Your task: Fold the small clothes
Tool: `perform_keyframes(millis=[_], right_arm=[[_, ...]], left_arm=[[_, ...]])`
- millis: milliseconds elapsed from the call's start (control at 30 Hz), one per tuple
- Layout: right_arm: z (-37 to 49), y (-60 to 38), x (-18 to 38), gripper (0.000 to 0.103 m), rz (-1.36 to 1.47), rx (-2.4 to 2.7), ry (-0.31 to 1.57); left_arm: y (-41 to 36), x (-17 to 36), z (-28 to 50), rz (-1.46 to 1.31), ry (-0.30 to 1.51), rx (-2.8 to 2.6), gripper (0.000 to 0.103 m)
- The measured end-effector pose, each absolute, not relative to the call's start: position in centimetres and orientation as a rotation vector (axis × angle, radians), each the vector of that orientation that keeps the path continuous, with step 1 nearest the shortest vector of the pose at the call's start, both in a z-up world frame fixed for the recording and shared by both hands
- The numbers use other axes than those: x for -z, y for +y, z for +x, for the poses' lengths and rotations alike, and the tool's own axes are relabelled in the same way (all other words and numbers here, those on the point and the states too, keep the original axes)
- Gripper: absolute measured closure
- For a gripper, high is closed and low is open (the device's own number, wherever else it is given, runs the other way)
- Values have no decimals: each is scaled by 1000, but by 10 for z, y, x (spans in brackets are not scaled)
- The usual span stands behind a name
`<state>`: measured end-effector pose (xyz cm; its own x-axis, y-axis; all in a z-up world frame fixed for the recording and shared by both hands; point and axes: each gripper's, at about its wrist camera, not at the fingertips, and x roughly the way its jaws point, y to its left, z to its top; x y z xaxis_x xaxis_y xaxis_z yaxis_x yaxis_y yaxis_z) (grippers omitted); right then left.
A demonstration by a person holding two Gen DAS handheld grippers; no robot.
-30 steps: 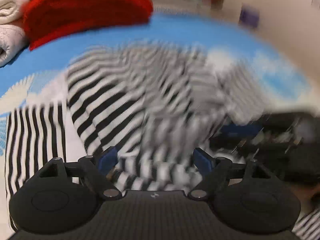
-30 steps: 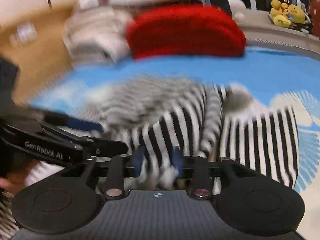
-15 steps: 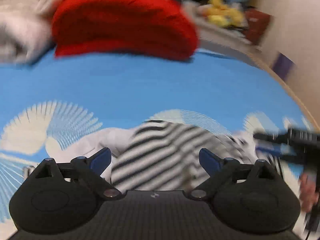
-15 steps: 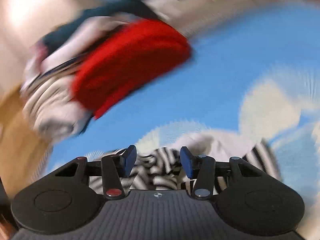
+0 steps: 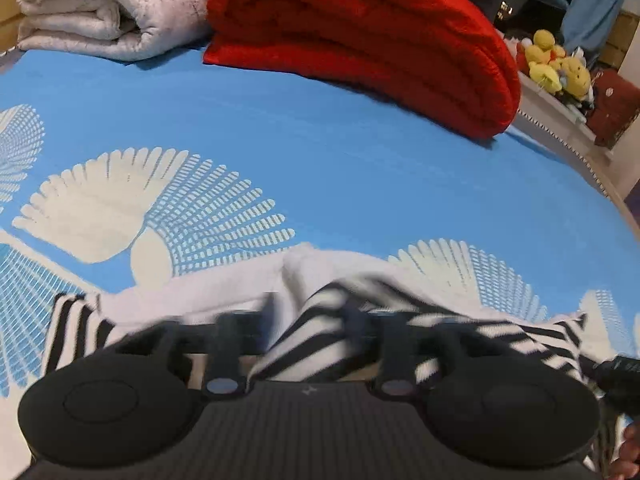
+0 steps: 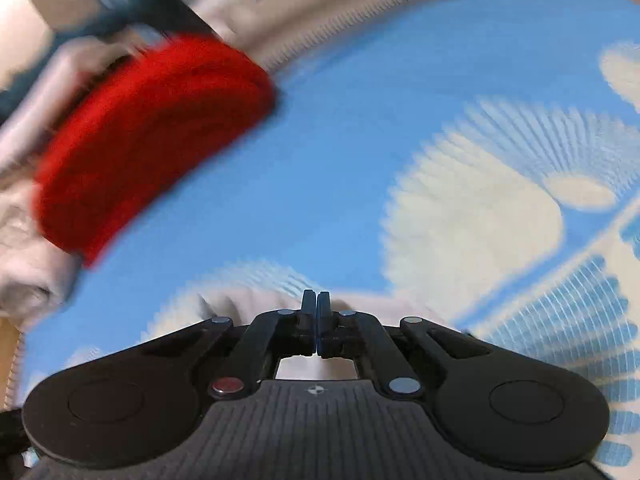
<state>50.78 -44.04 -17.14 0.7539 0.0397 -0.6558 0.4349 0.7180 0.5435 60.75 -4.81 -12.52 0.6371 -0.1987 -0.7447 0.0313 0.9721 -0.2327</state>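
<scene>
left wrist view: left gripper (image 5: 310,320) low over the black/white striped garment (image 5: 320,336), which lies bunched w/ a white part showing on the blue bed sheet (image 5: 340,152) near the bottom of frame. fingers are motion-blurred, a raised fold of striped cloth sits between them; can't tell if they pinch it or just straddle it. behind: red folded blanket (image 5: 372,36) and a whitish rolled quilt (image 5: 108,4) side by side at the far edge, yellow plush toys (image 5: 556,64) on a ledge far right. bottom right corner shows a bit of the other tool and a hand (image 5: 628,452). right wrist view: right gripper (image 6: 316,320) has jaws pressed together, pads touching; white cloth lies just under/beyond the tips but whether any is caught btwn them can't be told. stripes aren't visible here, only a white edge of the garment (image 6: 256,304). this view is tilted and blurred; red blanket (image 6: 152,140) at left, sheet's (image 6: 360,120) white fan print (image 6: 480,208) at right. toys only a yellow smear at top.
</scene>
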Motion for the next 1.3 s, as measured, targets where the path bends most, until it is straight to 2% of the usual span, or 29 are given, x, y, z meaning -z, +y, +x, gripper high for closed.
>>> perform_keyframes(millis=[33,67,167,300,333,400,500,533,633,700,767,900,1033,1167,1300], right_arm=[[500,-443,169,100,786,242,669],[492,-442,162,99,791,221,631],[463,-415,131,92,663,58,567],[417,-349,104,91,398,-182,592],[402,-336,104,89,326,-225,598],[382,-301,115,73,138,-277,629],[373,-270,157,69,-48,-264,733],[368,-264,162,69,-85,-252,671],[353,-258,142,67,-67,-212,644],[326,-266,119,55,17,-236,584],[291,-268,96,48,40,-222,552],[212,-261,65,34,94,-221,535],[151,-246,53,33,66,-184,570],[90,-245,70,32,145,-91,567],[52,-224,86,32,-5,-30,586]], left_arm=[[-45,117,601,-214,850,156,25],[-42,111,592,-215,820,181,20],[-43,92,561,-169,799,270,18],[-55,94,509,-55,818,398,17],[-57,101,497,-30,824,409,12],[-59,124,478,33,850,397,0],[-63,162,467,114,856,343,0],[-61,160,462,110,812,341,0],[-57,139,458,101,840,319,0],[-44,112,439,85,779,313,0],[-32,86,409,106,728,293,0],[-9,55,339,112,756,230,0],[18,56,246,65,758,184,0],[33,61,176,88,739,151,0],[47,60,134,115,718,148,0]])
